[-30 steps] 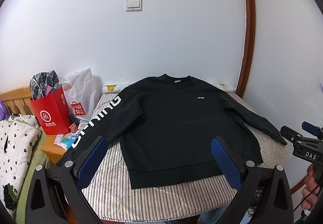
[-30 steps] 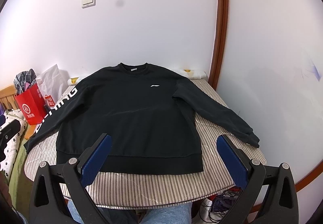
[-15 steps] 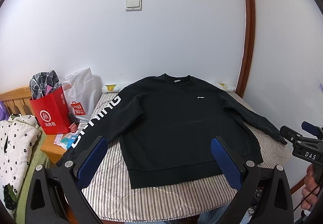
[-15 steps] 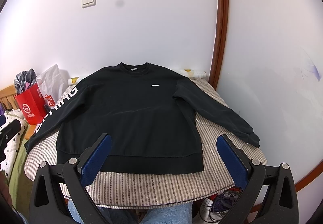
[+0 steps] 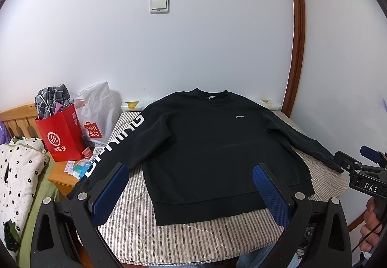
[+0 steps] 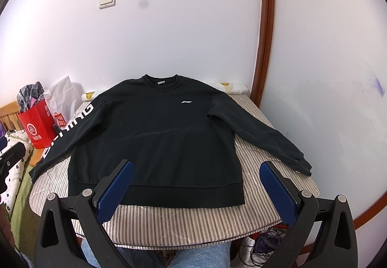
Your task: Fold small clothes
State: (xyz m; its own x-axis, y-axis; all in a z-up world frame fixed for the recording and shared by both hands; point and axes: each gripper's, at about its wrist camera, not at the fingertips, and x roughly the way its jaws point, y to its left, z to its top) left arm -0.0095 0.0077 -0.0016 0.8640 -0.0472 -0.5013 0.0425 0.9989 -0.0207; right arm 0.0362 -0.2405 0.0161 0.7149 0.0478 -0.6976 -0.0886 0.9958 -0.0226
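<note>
I judge folding not begun: the black sweatshirt lies flat, front up, sleeves spread, on the striped table. My left gripper and right gripper hover near its hem, both spread wide, holding nothing. Next move calls for pinching a sleeve or shoulder. Only the left view shows the nightstand; only the right shows cables beneath

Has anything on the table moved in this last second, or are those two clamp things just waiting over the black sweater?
Nothing has visibly changed. The left gripper and the right gripper both hang open short of the black sweatshirt, touching nothing. The sweatshirt lies flat, face up, sleeves spread, on the striped table cover, just as it did a second ago.
</note>
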